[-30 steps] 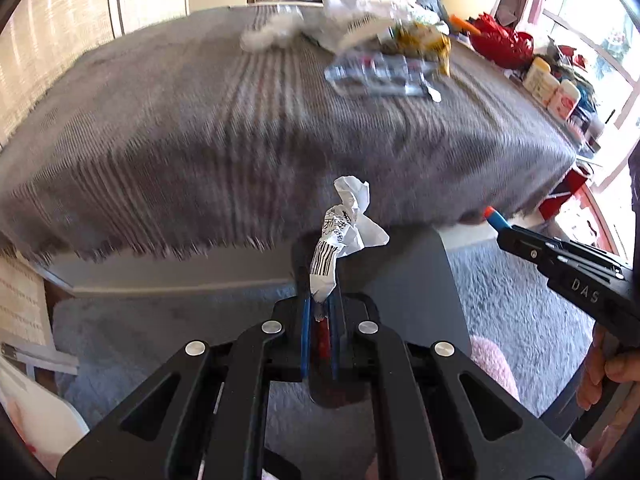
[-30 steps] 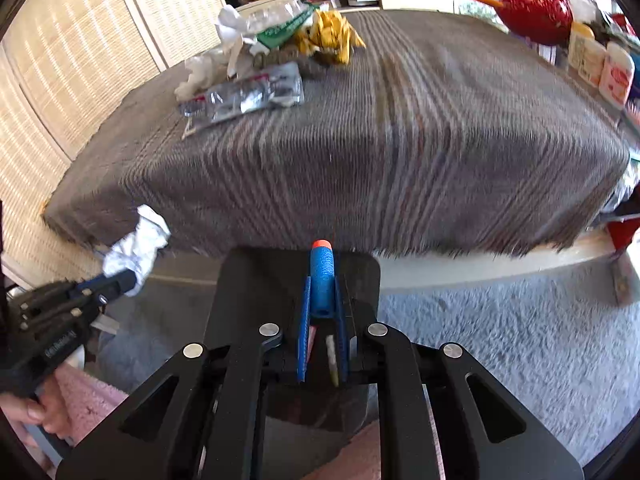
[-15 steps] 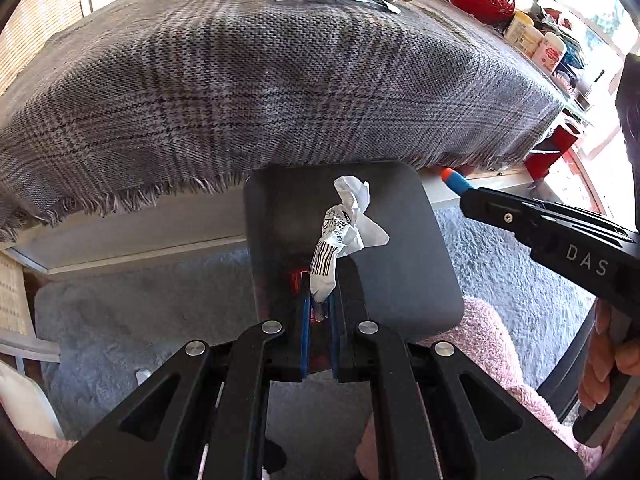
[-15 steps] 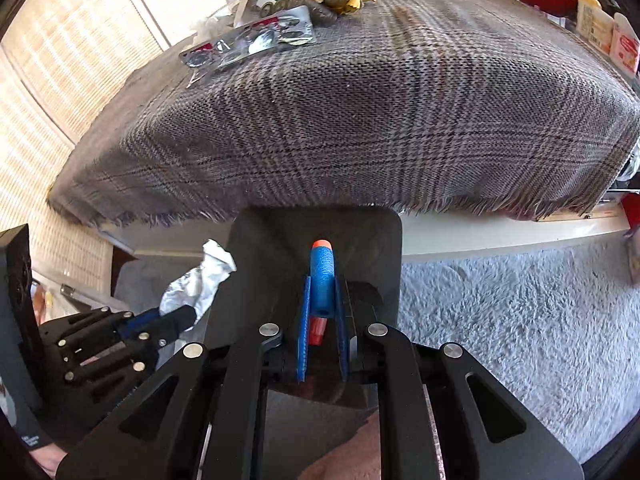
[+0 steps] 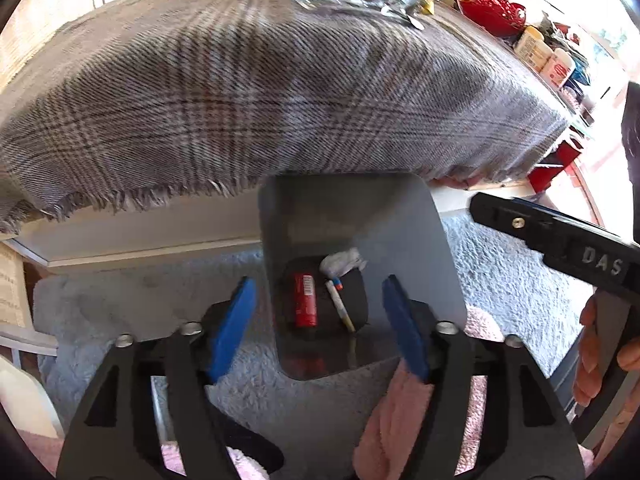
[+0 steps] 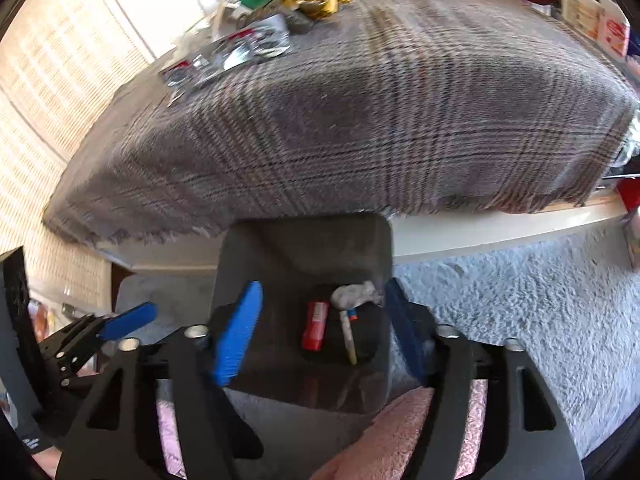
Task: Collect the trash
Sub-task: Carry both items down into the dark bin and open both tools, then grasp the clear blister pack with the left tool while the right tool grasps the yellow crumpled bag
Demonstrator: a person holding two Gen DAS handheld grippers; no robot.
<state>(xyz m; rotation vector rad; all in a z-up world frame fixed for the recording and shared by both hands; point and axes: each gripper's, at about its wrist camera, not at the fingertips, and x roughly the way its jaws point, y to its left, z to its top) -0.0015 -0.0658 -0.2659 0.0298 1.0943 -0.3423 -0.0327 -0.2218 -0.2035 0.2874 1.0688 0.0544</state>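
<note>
Left gripper (image 5: 318,322), seen from its own wrist camera: both black arms angled downward, blue pads (image 5: 234,330) spread wide, jaws opening with nothing pressed between them. Right gripper (image 6: 320,330), from its own camera: likewise tilted downward, jaws opening, blue pads (image 6: 238,334) apart and gripping nothing. The two grippers lie side by side, tips near each other. A hand (image 5: 600,360) wraps the right gripper's handle at the lower right of the left view.

Plaid-covered table (image 5: 280,92), shaggy rug (image 5: 508,280)
</note>
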